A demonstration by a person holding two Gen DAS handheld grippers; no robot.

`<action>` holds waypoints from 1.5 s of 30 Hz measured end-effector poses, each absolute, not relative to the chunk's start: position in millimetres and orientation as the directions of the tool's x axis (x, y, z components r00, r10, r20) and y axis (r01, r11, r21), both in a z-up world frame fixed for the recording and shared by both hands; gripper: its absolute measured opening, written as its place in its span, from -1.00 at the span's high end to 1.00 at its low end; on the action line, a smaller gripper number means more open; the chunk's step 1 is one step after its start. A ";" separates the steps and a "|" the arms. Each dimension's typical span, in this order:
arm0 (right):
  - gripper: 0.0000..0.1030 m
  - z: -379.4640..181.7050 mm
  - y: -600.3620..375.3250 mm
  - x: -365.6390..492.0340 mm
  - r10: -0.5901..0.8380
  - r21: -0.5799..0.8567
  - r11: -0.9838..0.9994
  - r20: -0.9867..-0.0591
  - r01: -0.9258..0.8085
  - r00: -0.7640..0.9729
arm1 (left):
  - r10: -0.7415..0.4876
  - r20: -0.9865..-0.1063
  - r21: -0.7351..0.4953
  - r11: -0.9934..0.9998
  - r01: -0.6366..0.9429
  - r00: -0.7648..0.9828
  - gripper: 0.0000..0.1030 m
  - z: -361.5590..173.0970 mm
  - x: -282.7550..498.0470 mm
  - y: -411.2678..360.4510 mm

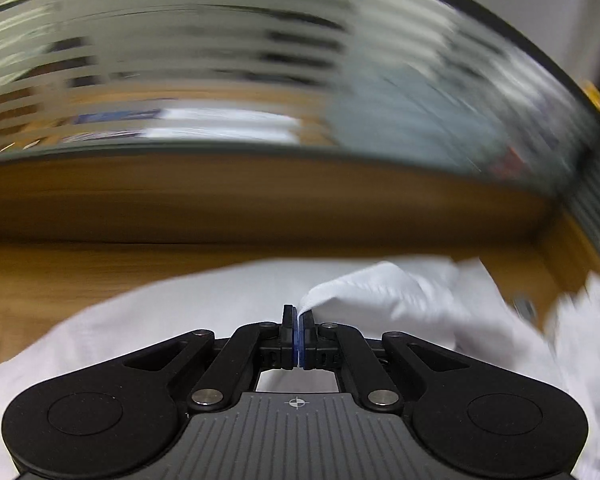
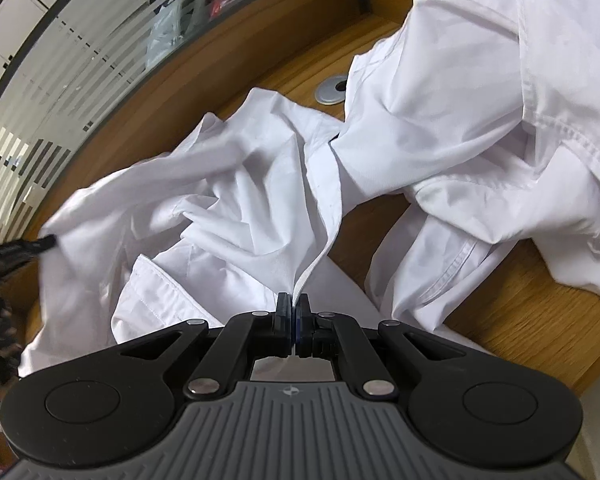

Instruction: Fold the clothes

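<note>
No readable text, labels, brands or numbers in either view.

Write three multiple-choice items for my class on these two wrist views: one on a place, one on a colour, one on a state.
1. Where does the metal grommet sit?
A. In the wooden desk, by the garment's edge
B. On the glass wall
C. Between the right gripper's fingers

2. What colour is the garment?
A. Blue
B. White
C. Grey

3. How do the grippers stand?
A. Both open above the cloth
B. Only the left is shut
C. Both shut on cloth

Answers:
1. A: the disc lies flush in the wood in the right wrist view.
2. B: all the cloth shows white in both views.
3. C: the left gripper pinches a fold and the right gripper pinches a hem.
</note>
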State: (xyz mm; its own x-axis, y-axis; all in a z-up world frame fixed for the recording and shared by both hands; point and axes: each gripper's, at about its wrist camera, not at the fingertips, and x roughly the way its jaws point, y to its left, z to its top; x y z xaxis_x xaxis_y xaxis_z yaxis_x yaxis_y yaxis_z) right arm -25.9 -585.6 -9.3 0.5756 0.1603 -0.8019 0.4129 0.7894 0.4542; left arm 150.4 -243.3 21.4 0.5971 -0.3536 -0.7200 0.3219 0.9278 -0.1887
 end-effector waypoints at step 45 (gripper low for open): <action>0.88 20.1 -472.1 93.1 0.453 0.324 0.863 -0.836 -0.388 0.310 | -0.432 -0.776 -0.341 0.900 0.271 0.460 -0.18 20.6 69.1 -143.7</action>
State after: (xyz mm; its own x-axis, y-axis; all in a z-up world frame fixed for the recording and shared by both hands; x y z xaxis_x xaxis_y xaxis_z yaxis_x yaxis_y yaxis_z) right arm 93.1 -472.1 20.1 0.3096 0.4532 -0.8359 -0.3881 0.8628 0.3240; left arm 69.1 -143.7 20.6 0.4598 -0.4324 -0.7756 0.2712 0.9001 -0.3410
